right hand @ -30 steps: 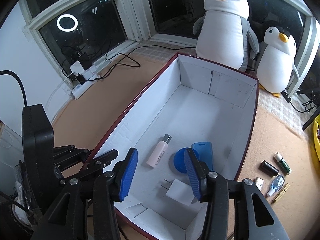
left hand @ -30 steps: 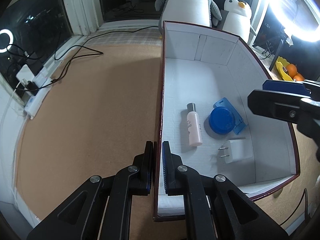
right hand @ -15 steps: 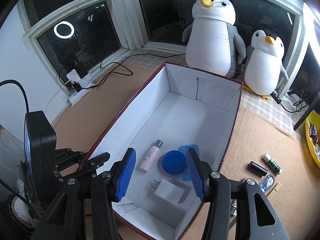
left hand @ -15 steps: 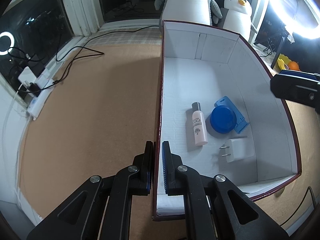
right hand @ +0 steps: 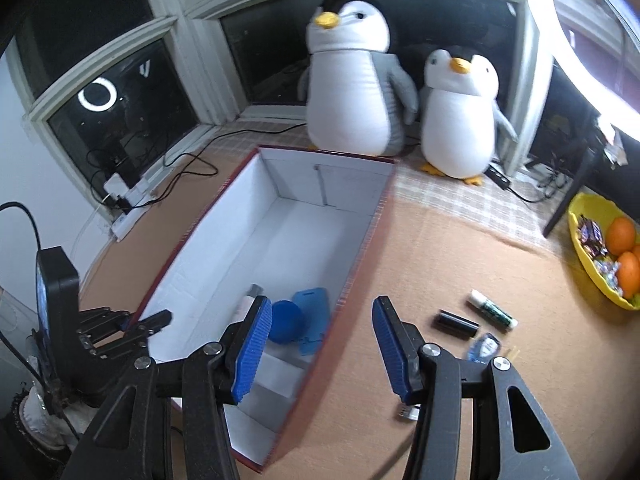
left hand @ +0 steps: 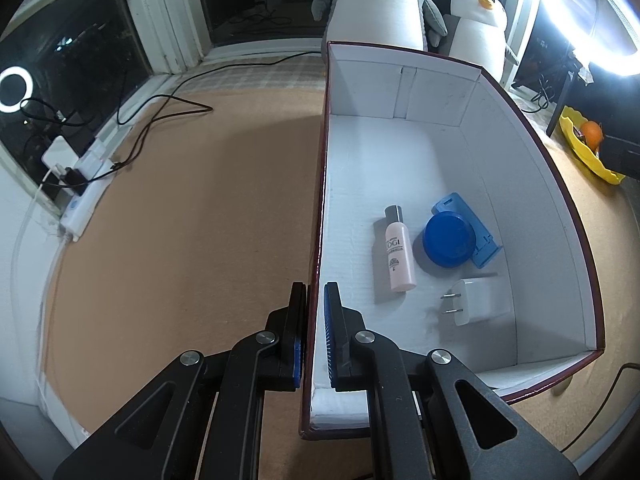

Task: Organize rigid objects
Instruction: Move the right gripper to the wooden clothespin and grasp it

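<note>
Right claw (right hand: 318, 344) shifted off box (right hand: 362, 248), open, empty.

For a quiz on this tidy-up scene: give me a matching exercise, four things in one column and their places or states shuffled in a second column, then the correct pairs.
Things:
1. pink bottle
2. white charger
3. black cylinder
4. left claw

Places or states:
A. on the brown mat outside the box, near a glue stick
B. shut on the box's near left wall
C. lying flat in the box beside the blue round lid
D. in the box, prongs pointing left, nearer the left wrist camera than the lid

Pairs: 1-C, 2-D, 3-A, 4-B
</note>
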